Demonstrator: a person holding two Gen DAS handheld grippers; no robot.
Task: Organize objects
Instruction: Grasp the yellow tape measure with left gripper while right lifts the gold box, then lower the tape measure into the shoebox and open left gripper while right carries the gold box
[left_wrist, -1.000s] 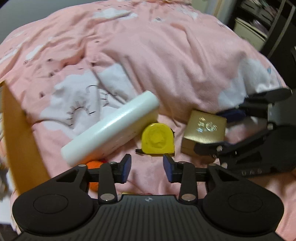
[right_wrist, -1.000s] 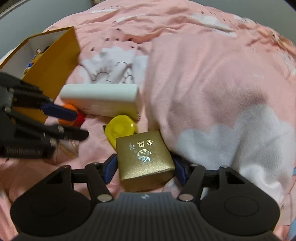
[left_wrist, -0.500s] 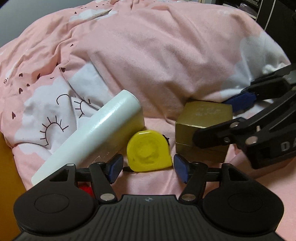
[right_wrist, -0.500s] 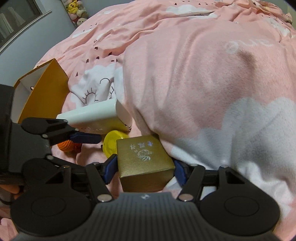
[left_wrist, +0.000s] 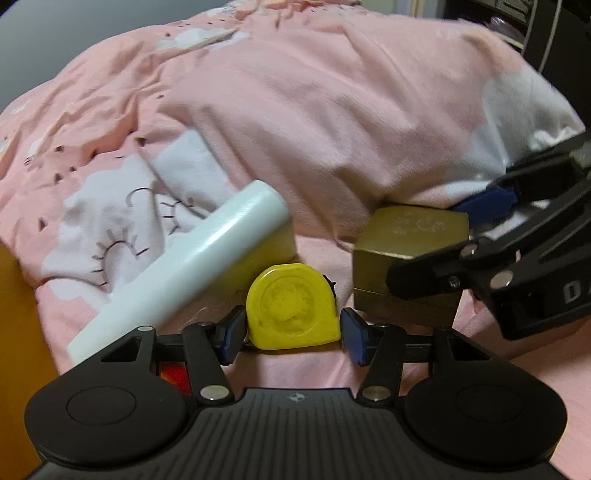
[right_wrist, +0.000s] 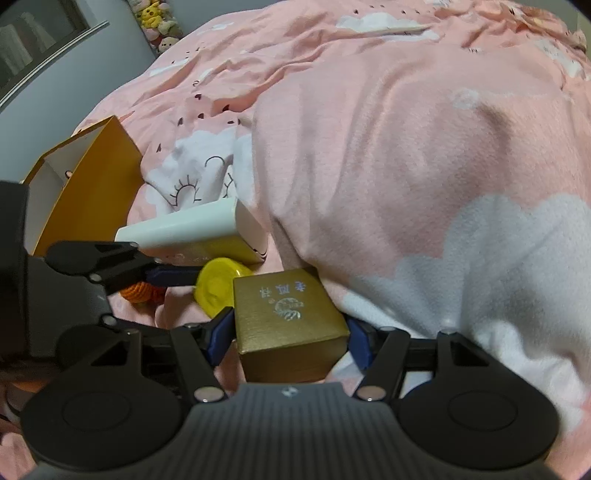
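Left gripper (left_wrist: 291, 334) closing around the yellow tape measure (left_wrist: 291, 308) on the bed's pink duvet (left_wrist: 332, 110); pads look just short of contact. Right gripper (right_wrist: 290, 338) clamped on the gold box (right_wrist: 288, 317), just beside it. White box (left_wrist: 184, 266) touches the tape measure's far side; orange box (right_wrist: 88, 184) sits left.

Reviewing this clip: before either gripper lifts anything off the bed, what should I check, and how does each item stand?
1. Yellow tape measure sits between the left gripper pads: ok.
2. Left jaws closing, pads not yet pressing: not ok.
3. Right gripper pads clamp the gold box: ok.
4. White box leans close beside the tape measure; touching: cannot tell.
5. Orange box open to receive items: ok.
6. Room left inside it: cannot tell.
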